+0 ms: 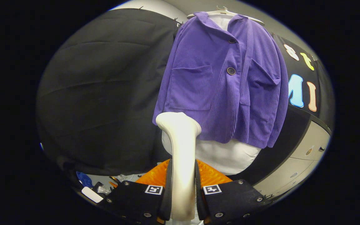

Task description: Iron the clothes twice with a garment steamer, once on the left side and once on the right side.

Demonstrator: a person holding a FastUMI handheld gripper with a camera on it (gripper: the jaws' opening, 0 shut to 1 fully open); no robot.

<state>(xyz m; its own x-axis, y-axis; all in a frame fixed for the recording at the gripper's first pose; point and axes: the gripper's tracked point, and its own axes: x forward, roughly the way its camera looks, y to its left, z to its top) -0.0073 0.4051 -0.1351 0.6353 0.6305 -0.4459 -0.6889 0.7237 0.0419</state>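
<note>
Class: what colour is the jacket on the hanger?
Purple jacket, gripper view; fingers grip the white steamer.

The gripper (182, 187), clamped on the steamer (180, 147), faces the jacket (211, 84) at 12 o'clock; open room lies toward 9 o'clock.

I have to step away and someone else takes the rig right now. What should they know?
Tool: shut on the white steamer, both fingers pressing its handle, head up.
Purple jacket hangs on a hanger over a white shirt, just beyond the steamer head, near the hem on the pocket side.
No sign of a finished pass; treat both sides as still to iron.
</note>
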